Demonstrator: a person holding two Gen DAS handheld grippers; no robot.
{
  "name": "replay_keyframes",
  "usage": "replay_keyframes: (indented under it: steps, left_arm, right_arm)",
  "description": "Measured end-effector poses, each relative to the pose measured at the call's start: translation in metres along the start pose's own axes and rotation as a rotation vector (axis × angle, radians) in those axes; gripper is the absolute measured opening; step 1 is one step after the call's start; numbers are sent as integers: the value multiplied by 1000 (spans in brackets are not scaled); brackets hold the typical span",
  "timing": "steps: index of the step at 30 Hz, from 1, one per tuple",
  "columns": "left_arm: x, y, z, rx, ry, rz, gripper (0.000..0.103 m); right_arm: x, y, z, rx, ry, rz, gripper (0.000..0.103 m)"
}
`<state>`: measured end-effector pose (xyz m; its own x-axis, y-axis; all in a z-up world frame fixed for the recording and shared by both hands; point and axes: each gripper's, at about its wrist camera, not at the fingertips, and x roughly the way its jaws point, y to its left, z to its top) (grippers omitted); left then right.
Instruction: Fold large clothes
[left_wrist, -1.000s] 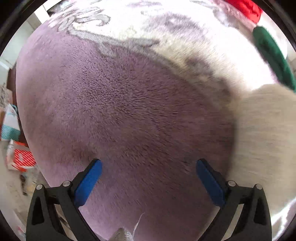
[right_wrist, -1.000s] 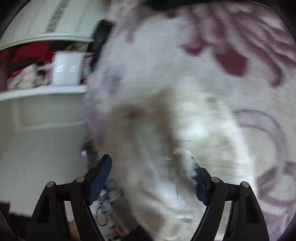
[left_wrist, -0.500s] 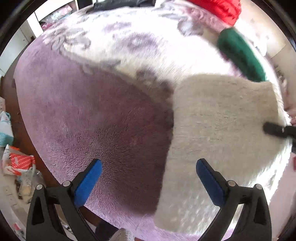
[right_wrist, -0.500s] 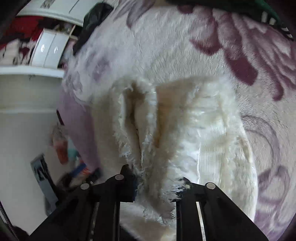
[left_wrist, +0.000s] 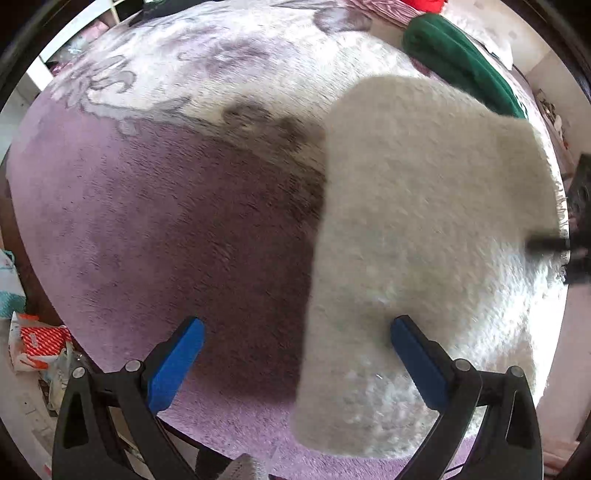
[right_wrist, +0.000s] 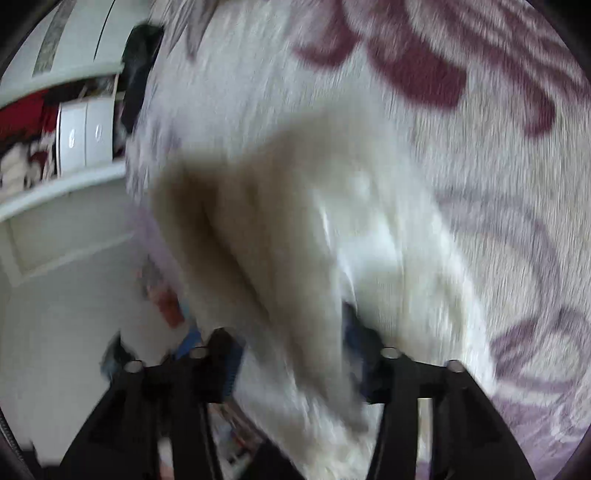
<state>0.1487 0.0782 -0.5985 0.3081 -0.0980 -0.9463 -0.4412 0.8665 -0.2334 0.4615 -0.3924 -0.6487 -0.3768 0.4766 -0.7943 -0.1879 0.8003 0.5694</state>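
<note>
A cream fleecy garment (left_wrist: 424, 221) lies folded into a long slab on the purple and white flowered blanket (left_wrist: 166, 221). My left gripper (left_wrist: 295, 343) hangs open above the garment's left edge, with its blue pads wide apart and nothing held. One black finger (left_wrist: 546, 243) of my right gripper shows at the garment's far right edge. The right wrist view is blurred. In it my right gripper (right_wrist: 291, 343) has its jaws opening, and a fold of the cream garment (right_wrist: 332, 221) runs loose between them over the blanket (right_wrist: 480, 129).
A dark green garment (left_wrist: 461, 62) and something red (left_wrist: 424, 3) lie at the blanket's far side. Packages and clutter (left_wrist: 37, 343) sit on the floor below the near left edge. A white shelf unit (right_wrist: 74, 147) and a black item (right_wrist: 140, 74) stand beyond the bed.
The left gripper rose and drew back, and the cream garment came into its view. The right gripper closed on a fold of the garment, and its jaws are now apart again.
</note>
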Motion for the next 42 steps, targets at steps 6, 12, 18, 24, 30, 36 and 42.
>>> replay_keyframes:
  steps: [6, 12, 18, 24, 30, 36, 42]
  left_arm:
    - [-3, -18, -6, 45, -2, 36, 103]
    - [-23, -18, -3, 42, -17, -67, 103]
    - [-18, -39, 3, 88, -6, -115, 103]
    - [8, -43, 0, 102, 38, -100, 103]
    - [13, -42, -8, 108, 43, -103, 103]
    - [-6, -46, -11, 120, 25, -80, 103]
    - [-26, -41, -3, 107, -17, -87, 103]
  right_arm:
    - [30, 5, -63, -101, 45, -134, 24]
    - [-42, 23, -68, -25, -207, -191, 15]
    - [-8, -29, -24, 55, -114, -319, 16]
    - [-6, -55, -32, 115, -63, -120, 37]
    - [-15, -86, -93, 78, 11, -91, 83]
    - [13, -103, -135, 119, -8, -123, 24]
    - [-74, -106, -157, 219, -252, -197, 19]
